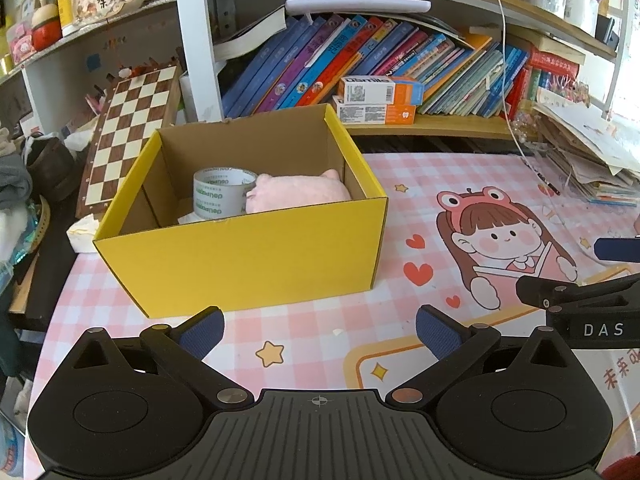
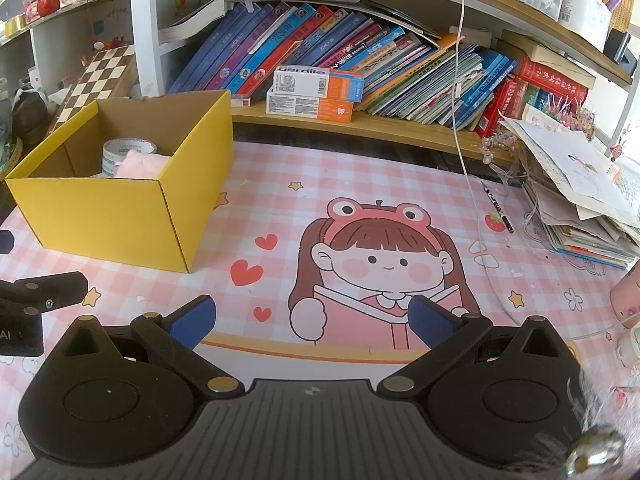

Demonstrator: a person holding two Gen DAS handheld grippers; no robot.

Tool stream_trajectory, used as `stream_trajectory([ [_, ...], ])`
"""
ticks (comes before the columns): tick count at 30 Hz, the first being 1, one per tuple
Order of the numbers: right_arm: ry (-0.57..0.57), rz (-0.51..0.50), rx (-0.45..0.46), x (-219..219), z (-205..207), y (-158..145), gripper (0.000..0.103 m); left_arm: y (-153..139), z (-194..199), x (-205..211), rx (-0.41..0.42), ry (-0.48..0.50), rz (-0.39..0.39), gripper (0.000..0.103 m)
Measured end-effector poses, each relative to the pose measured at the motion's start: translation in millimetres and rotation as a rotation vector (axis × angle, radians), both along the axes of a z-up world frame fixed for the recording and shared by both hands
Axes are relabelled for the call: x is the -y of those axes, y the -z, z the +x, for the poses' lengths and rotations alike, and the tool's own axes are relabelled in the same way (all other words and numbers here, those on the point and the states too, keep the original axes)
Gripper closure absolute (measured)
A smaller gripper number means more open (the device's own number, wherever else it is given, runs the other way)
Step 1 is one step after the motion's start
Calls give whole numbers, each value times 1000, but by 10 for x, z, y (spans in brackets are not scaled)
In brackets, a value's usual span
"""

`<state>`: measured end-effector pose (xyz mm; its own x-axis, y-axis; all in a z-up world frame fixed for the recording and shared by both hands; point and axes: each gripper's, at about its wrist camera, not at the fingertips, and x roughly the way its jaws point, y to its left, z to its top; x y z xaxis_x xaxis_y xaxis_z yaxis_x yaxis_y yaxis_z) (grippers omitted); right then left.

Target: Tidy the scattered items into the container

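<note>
A yellow cardboard box [image 1: 240, 256] stands open on the pink checked desk mat [image 1: 304, 344]. Inside it sit a roll of clear tape [image 1: 222, 194] and a pink plush toy [image 1: 298, 192]. My left gripper [image 1: 318, 330] is open and empty, just in front of the box's near wall. My right gripper [image 2: 310, 320] is open and empty over the cartoon girl print, to the right of the box [image 2: 120, 208]. The tape roll [image 2: 126, 156] and the plush [image 2: 144, 164] also show in the right wrist view. The right gripper's side shows at the left view's right edge [image 1: 580, 300].
A shelf of leaning books [image 2: 360, 56] with two orange-white cartons [image 2: 316, 94] runs behind the mat. A pile of papers [image 2: 580, 192] and a pencil [image 2: 498, 206] lie at the right. A chessboard [image 1: 128, 132] leans left of the box. A white cable [image 2: 476, 216] trails down.
</note>
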<state>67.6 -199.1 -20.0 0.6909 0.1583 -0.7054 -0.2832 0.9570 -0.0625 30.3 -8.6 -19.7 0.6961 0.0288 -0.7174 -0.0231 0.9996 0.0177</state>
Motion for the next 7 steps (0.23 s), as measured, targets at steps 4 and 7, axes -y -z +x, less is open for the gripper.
stream_trajectory([
  [4, 0, 0, 0, -1, -1, 5, 0, 9, -6, -21, -3, 13, -37, 0],
  [7, -2, -1, -3, -5, -1, 14, 0, 18, -10, -23, -3, 15, -43, 0],
])
